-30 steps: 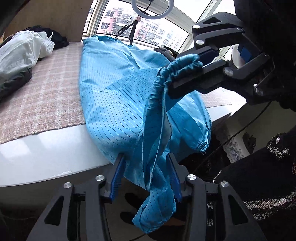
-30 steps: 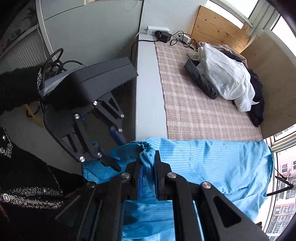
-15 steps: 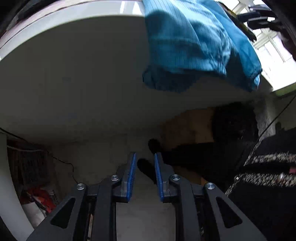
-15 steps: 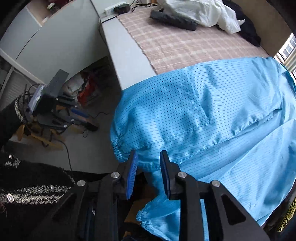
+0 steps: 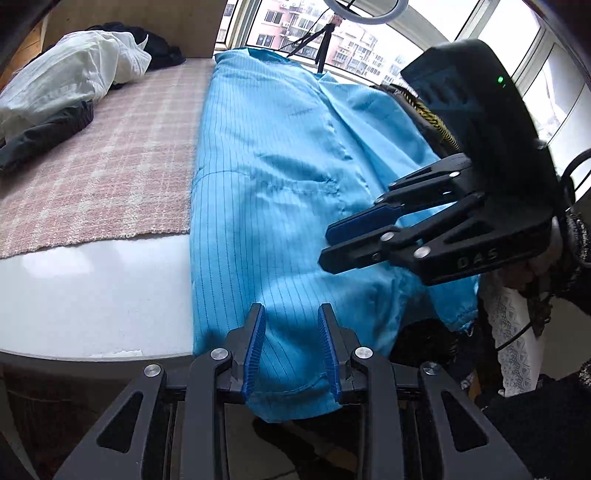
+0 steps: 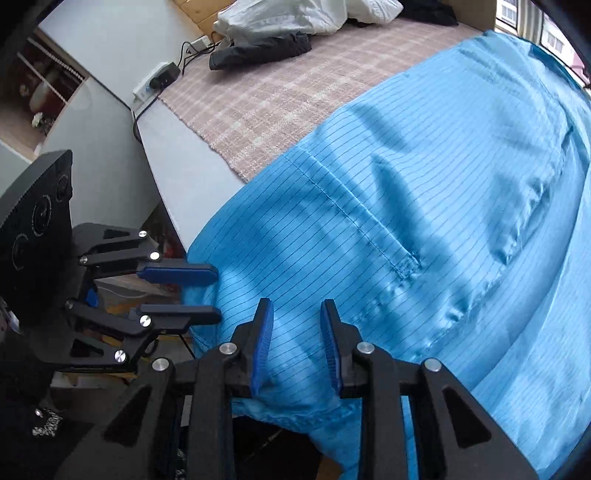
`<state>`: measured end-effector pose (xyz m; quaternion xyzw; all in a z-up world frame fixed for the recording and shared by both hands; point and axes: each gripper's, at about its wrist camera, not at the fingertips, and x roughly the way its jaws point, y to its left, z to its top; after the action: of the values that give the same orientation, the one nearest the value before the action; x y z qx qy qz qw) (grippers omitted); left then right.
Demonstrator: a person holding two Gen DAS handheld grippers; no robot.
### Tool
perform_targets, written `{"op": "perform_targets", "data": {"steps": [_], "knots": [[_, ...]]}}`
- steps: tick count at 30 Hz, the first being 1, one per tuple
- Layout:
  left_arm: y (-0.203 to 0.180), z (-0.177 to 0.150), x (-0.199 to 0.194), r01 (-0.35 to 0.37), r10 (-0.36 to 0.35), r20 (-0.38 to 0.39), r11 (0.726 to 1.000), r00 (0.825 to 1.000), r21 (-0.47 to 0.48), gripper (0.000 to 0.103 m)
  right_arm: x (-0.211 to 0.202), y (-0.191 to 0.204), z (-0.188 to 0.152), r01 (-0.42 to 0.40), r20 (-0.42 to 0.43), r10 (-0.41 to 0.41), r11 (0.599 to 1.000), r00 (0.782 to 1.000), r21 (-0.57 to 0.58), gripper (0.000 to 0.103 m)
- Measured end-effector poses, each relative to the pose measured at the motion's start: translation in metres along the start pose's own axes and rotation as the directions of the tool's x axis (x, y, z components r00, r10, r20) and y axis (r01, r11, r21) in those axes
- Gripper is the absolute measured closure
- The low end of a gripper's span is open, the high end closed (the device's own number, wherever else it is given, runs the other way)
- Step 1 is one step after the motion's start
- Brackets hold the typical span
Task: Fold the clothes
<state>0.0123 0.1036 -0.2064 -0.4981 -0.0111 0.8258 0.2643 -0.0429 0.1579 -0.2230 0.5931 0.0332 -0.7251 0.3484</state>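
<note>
Garment (image 5: 280,206): 1 blue pinstriped item, spread on table (image 5: 92,288), hem overhanging near edge. Likely light, limp, slippery; best pinched at hem corners. Left gripper (image 5: 291,350), right gripper (image 6: 295,343): jaws apart, holding nothing.

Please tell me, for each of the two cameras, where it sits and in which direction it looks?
Left wrist: on the left claw, facing across the blue garment toward the window; right claw and a dark sleeve show.
Right wrist: on the right claw, facing over the garment toward the clothes pile; left claw shows.
Shared: garment, checked mat, pile, both claws open.
</note>
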Motion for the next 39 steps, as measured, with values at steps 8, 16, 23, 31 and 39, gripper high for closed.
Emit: {"op": "perform_targets", "data": {"steps": [8,16,23,31,39], "knots": [[0.012,0.007,-0.024,-0.132,0.131,-0.03,0.991,0.991,-0.021,0.081,-0.064,-0.083,-0.006,0.075,0.131,-0.113,0.961,0.985,0.267,0.076],[-0.015,0.015,-0.004,-0.066,0.069,-0.043,0.996,0.997,0.057,0.067,-0.044,-0.115,0.046,0.161,0.126,-0.203,0.946,0.971,0.281,0.074],[-0.014,-0.002,-0.02,-0.135,0.141,-0.081,0.988,0.987,0.081,0.065,-0.07,-0.126,0.045,0.212,0.142,-0.265,0.928,0.954,0.306,0.074],[-0.065,-0.013,-0.04,0.089,-0.09,-0.027,0.996,0.996,-0.01,0.06,-0.215,-0.146,-0.092,0.08,0.381,-0.339,0.828,0.86,0.555,0.062],[-0.151,0.007,0.038,0.193,-0.203,-0.166,0.978,0.965,-0.072,0.053,-0.207,-0.163,-0.194,0.146,0.264,-0.436,0.707,0.86,0.692,0.062]]}}
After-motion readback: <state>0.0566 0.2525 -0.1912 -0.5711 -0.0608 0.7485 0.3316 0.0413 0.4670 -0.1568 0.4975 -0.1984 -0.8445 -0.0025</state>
